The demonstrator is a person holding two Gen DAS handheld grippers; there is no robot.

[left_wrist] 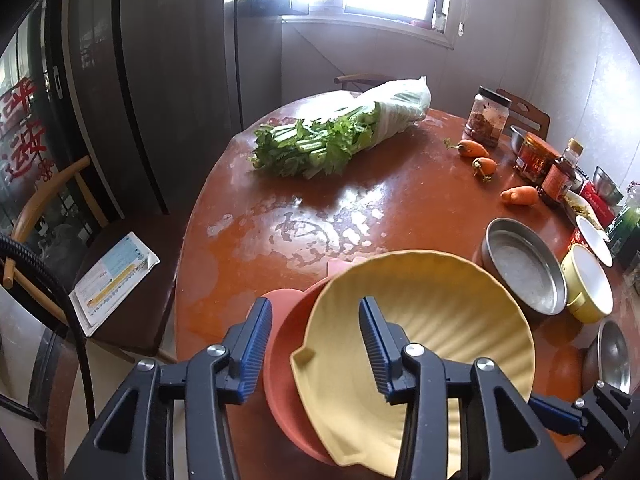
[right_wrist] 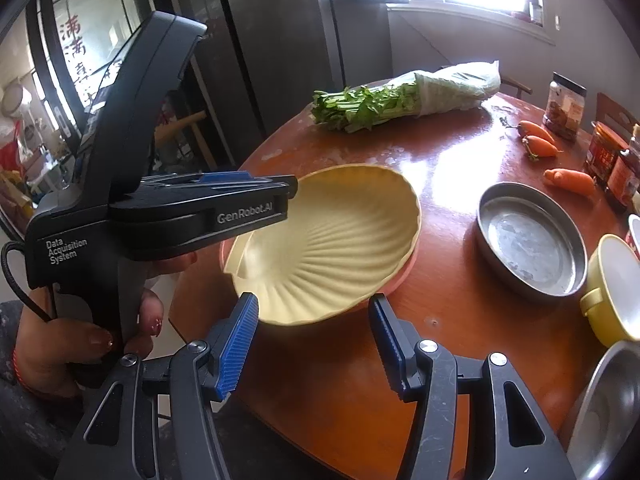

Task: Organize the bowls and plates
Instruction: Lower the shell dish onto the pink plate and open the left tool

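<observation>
A yellow shell-shaped plate [left_wrist: 432, 320] lies on top of a pink plate [left_wrist: 280, 360] at the near edge of the red round table [left_wrist: 320, 208]. My left gripper [left_wrist: 316, 312] is open, its jaws straddling the left rims of both plates. In the right wrist view the yellow plate [right_wrist: 332, 240] sits just ahead of my right gripper [right_wrist: 312, 308], which is open and empty above the table; the left gripper [right_wrist: 294, 188] reaches over the plate's left rim. A round metal pan [left_wrist: 524, 268] and a yellow bowl [left_wrist: 588, 292] stand to the right.
Bagged celery [left_wrist: 336, 132] lies at the table's far side. Carrots [left_wrist: 520, 195], jars [left_wrist: 486, 116] and sauce bottles [left_wrist: 560, 176] crowd the right. Metal bowl [right_wrist: 612, 412] at near right. A wooden chair [left_wrist: 76, 248] holding a paper stands left of the table.
</observation>
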